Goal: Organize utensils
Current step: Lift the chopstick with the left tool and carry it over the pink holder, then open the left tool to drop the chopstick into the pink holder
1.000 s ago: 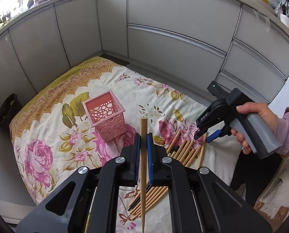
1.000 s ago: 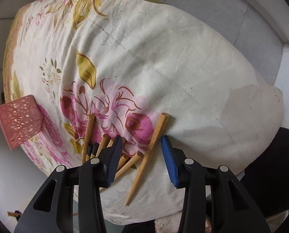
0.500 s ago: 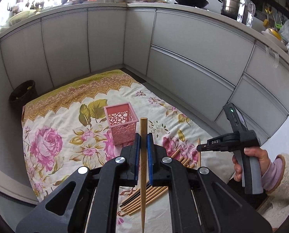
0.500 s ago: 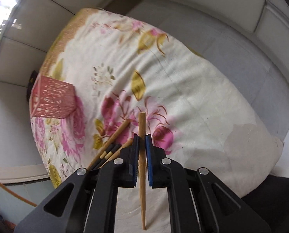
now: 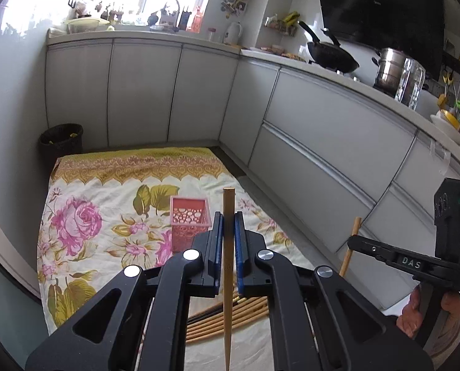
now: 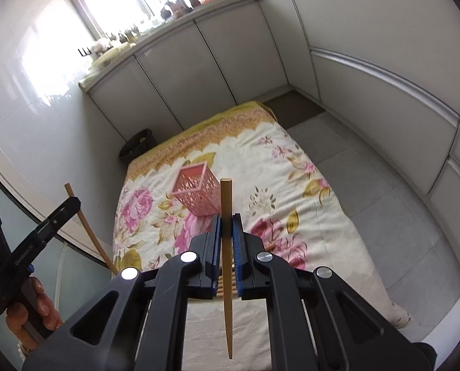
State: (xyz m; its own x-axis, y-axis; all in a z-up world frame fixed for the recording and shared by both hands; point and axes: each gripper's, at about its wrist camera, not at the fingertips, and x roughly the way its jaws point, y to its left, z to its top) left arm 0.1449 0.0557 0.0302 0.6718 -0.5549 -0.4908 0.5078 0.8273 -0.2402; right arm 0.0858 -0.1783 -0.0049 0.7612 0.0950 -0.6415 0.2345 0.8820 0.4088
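Observation:
My left gripper (image 5: 228,216) is shut on a wooden chopstick (image 5: 228,266), held upright above the floral cloth (image 5: 106,216). My right gripper (image 6: 227,218) is shut on another wooden chopstick (image 6: 227,256), also lifted. A pink perforated square holder (image 5: 189,219) stands upright on the cloth ahead of both grippers; it also shows in the right wrist view (image 6: 196,191). A bundle of several chopsticks (image 5: 227,318) lies on the cloth below the left gripper. The right gripper with its chopstick shows at the right of the left wrist view (image 5: 350,247); the left gripper shows at the left of the right wrist view (image 6: 72,204).
Grey kitchen cabinets (image 5: 322,142) run along the far side and right of the cloth. A dark waste basket (image 5: 61,142) stands on the floor at the cloth's far left corner. A wok (image 5: 332,55) and pot (image 5: 390,74) sit on the counter.
My right gripper closed on a chopstick from the pile and lifted it. Both grippers rose and tilted up, bringing the counter and window into view.

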